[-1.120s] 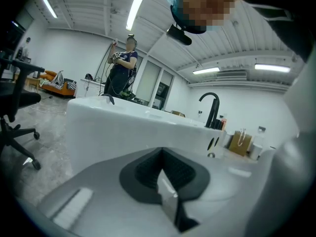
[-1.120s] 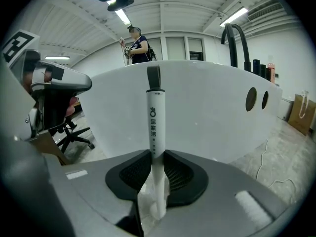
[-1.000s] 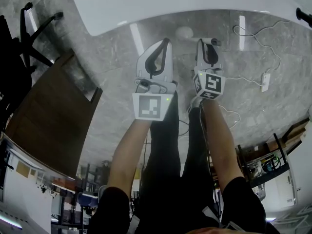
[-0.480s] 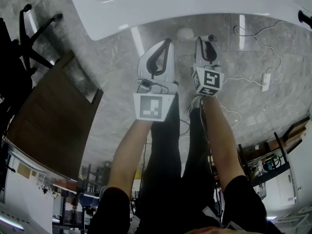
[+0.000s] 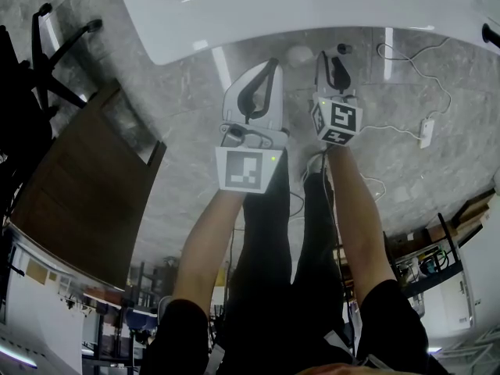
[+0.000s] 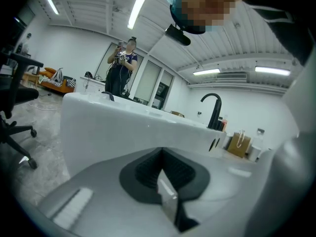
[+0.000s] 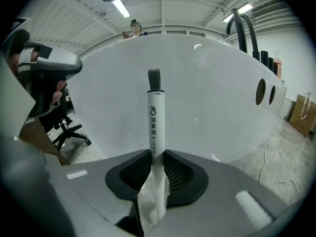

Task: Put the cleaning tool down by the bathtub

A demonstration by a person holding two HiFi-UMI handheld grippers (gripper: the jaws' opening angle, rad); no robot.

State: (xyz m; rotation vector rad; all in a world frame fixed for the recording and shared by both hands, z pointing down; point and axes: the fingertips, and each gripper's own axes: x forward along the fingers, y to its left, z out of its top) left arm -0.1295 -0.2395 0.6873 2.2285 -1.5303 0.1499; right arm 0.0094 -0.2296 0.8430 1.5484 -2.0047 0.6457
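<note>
Jaws of the right gripper (image 7: 156,169) clamp the cleaning tool (image 7: 154,117) by its white handle, its dark looped end close to the bathtub (image 7: 207,98) wall, while the left gripper (image 6: 160,174) is closed on nothing.

Bathtub (image 5: 312,6) wall blocks ahead; floor (image 5: 183,100) before it open, power strip (image 5: 426,131) right.

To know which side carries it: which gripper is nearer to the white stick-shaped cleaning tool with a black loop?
Right. The right gripper holds the white stick-shaped cleaning tool between its jaws; the left gripper is to its left, apart.
</note>
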